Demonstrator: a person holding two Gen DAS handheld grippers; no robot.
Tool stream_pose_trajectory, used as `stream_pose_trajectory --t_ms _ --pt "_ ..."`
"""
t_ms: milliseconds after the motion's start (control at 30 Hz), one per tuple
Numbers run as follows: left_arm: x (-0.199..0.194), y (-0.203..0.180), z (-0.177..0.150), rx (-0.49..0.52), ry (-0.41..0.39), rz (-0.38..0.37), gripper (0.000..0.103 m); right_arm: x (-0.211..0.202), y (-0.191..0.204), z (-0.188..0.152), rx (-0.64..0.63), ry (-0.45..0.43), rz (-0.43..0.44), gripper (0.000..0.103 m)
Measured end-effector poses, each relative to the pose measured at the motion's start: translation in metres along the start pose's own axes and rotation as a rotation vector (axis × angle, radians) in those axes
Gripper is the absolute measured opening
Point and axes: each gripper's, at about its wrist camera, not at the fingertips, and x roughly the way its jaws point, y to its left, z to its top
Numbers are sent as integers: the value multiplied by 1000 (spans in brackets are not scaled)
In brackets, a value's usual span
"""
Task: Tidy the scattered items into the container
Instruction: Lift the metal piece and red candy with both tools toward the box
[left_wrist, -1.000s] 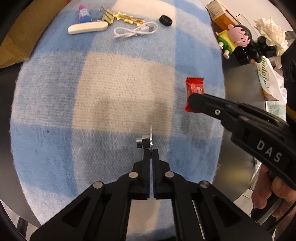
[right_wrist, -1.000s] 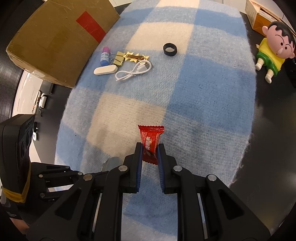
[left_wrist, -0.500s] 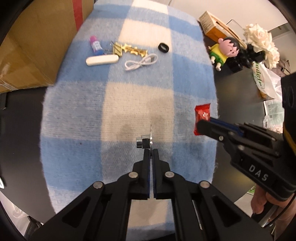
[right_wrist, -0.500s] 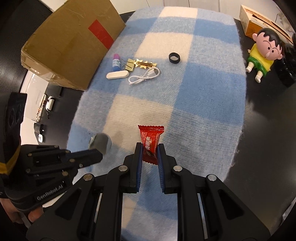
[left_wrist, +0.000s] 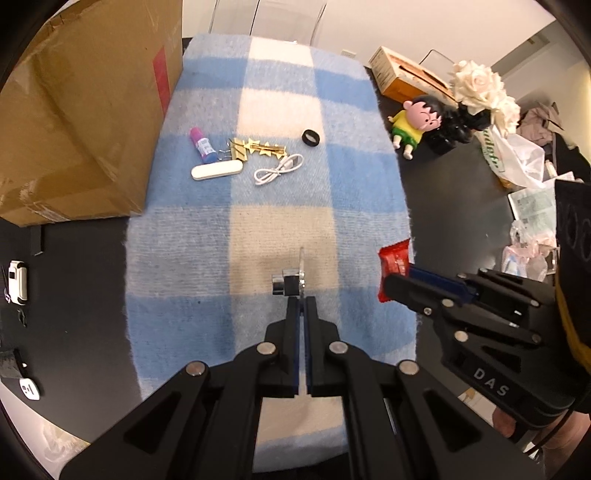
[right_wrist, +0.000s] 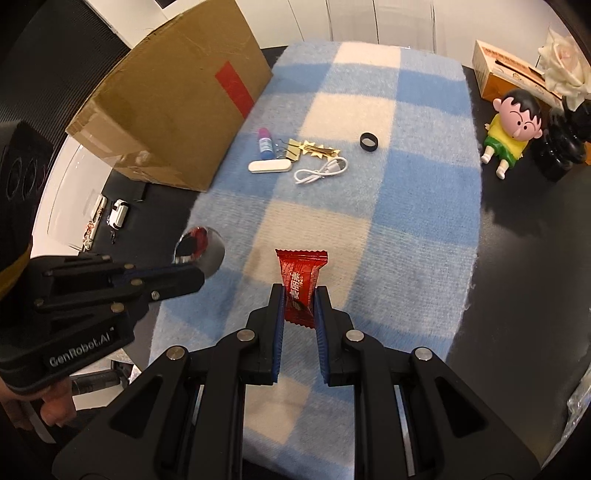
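My left gripper (left_wrist: 302, 301) is shut on a small round mirror-like disc (left_wrist: 301, 271) with a metal knob, seen edge-on here and as a shiny disc (right_wrist: 199, 247) in the right wrist view. My right gripper (right_wrist: 299, 295) is shut on a red candy wrapper (right_wrist: 301, 275), which also shows beside the left one as a red candy wrapper (left_wrist: 394, 264). Both hang above the blue-and-cream checked blanket (left_wrist: 280, 206). Farther off on it lie a pink-capped tube (left_wrist: 202, 146), a white oblong case (left_wrist: 217, 171), gold clips (left_wrist: 255, 147), a white cable (left_wrist: 279, 170) and a black ring (left_wrist: 311, 137). A cardboard box (left_wrist: 81, 122) stands at the left.
On the black table to the right stand a cartoon figurine (left_wrist: 417, 123), a tissue box (left_wrist: 402, 75), white flowers (left_wrist: 484, 92) and a plastic bag (left_wrist: 517, 162). Small gadgets (left_wrist: 16, 282) lie on the table at the left.
Both grippers have risen above the blanket, each with its item still held. The cardboard box and more of the table have come into view.
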Motion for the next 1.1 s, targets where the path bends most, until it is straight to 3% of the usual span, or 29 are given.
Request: stream_pose_trajectory --t_ms 533,1100 --pt "-18 18 -19 33 19 -6 2 -29 34 -8 27 -54 -26 16" --pt "-36 24 -6 24 -16 -36 2 -37 44 8 14 -66 -49 16"
